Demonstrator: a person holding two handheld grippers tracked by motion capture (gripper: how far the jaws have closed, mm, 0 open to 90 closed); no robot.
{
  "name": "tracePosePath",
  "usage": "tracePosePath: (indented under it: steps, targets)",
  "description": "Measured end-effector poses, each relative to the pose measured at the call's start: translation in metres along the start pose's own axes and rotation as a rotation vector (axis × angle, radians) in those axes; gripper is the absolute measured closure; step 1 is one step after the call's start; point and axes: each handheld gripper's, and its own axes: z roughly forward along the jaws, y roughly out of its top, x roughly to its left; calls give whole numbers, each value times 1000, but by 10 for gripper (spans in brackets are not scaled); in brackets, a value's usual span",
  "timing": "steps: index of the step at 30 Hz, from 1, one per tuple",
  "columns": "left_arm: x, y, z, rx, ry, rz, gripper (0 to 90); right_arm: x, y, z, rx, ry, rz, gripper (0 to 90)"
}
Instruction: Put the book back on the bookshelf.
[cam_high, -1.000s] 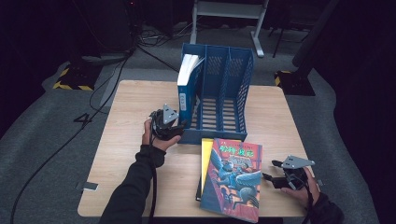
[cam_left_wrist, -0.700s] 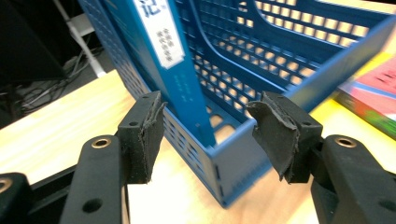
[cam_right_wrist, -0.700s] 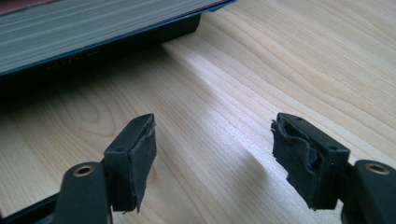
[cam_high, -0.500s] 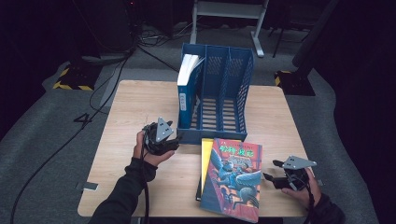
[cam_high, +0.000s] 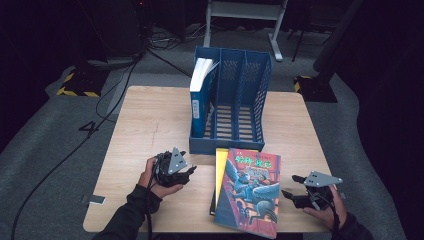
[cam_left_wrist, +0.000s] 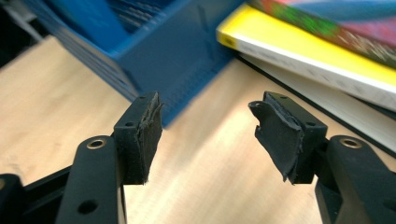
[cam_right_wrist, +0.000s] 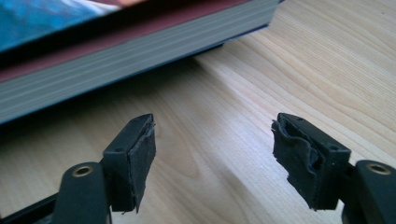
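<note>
Left gripper: Your left gripper (cam_high: 186, 175) has slid away from the blue rack (cam_high: 231, 102), down toward 6 o'clock and a bit toward the books. A second ago it sat up by the rack's left slot. Now it rests low on the surface (cam_high: 150, 125), at about 8 o'clock from the middle.

Left gripper state: Its jaws stand apart and hold nothing. In the left gripper view you see bare wood between the two black pads (cam_left_wrist: 144, 135).

Right gripper: Your right gripper (cam_high: 292, 192) has hardly moved. It waits at about 4 o'clock, just beside the right edge of the top book (cam_high: 250, 192). Its jaws are wide apart and hold nothing too. In the right gripper view the thick page edge (cam_right_wrist: 130, 60) of that book lies just ahead of the pads.

Books: The top book, with the bright picture cover, lies flat on a yellow book (cam_high: 221, 167). The pile sits at 6 o'clock, just in front of the rack.

Rack: One blue book (cam_high: 200, 100) already stands in the left slot. The other two slots look free.

What this means: Your left hand is done at the rack and has come back for the pile. Both grippers now sit on either side of the books. The next job is likely to lift the top book. It is big and flat, so you may need both grippers to tip it up.
</note>
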Motion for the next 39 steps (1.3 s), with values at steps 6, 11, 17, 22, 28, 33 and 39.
tracePosePath:
  steps: [6,11,17,22,28,33,39]
  targets:
    - [-14,-13,4,45,-62,24,378,9,3,-7,-7,21,6,300]
    - [-25,-25,9,70,-117,16,366,18,6,-12,-16,44,-1,295]
    - [-35,-36,15,107,-207,13,346,30,12,-15,-16,80,-26,273]
    - [-42,-39,17,123,-238,23,339,33,16,-19,-7,85,-23,278]
    - [-43,-40,20,124,-251,8,327,37,21,-27,-34,99,-14,280]
    - [-41,-43,24,109,-303,-23,307,38,26,-32,-29,81,-34,281]
    - [-43,-44,25,96,-305,-26,283,34,30,-42,-82,93,19,284]
